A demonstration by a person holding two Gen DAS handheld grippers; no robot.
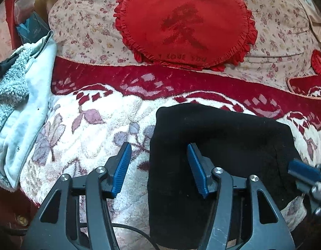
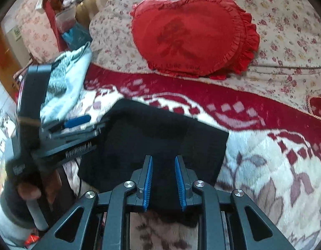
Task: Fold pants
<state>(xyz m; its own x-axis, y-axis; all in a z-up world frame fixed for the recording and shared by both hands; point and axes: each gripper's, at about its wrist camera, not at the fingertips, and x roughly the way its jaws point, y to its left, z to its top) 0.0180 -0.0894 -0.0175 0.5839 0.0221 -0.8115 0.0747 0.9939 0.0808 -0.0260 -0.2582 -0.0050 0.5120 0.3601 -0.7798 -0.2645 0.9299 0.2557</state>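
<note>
Our left fingers (image 1: 159, 149) stand wide apart and grip nothing; the left pad hangs over the blanket (image 1: 87, 125), the right pad over the pants (image 1: 218, 137). Our right fingers (image 2: 163, 160) are narrowly apart, parallel, with the black cloth showing through the gap; they clamp nothing.

We see the pants (image 2: 160, 137) folded into a dark block on the bed, at the near edge. In the left view they fill the 4 o'clock part of the frame, and one blue pad of the right gripper (image 1: 304, 171) pokes in at 3 o'clock, beside their right edge. In the right view the left gripper (image 2: 56, 133) sits at 9 o'clock, blurred, by their left edge.

We find the bed covered by a fluffy white blanket with grey-mauve leaves and a deep red patterned border toward 12 o'clock. Beyond the border lies a beige floral quilt (image 1: 275, 31), and on it a red heart pillow (image 1: 183, 27) with a frilled rim. At 9 o'clock in the left view a pale blue fleece-lined jacket (image 1: 18, 108) lies crumpled on the blanket. Past it, at 10 to 11 o'clock, we make out cluttered bags (image 2: 75, 31) and wooden furniture, too blurred to name.
</note>
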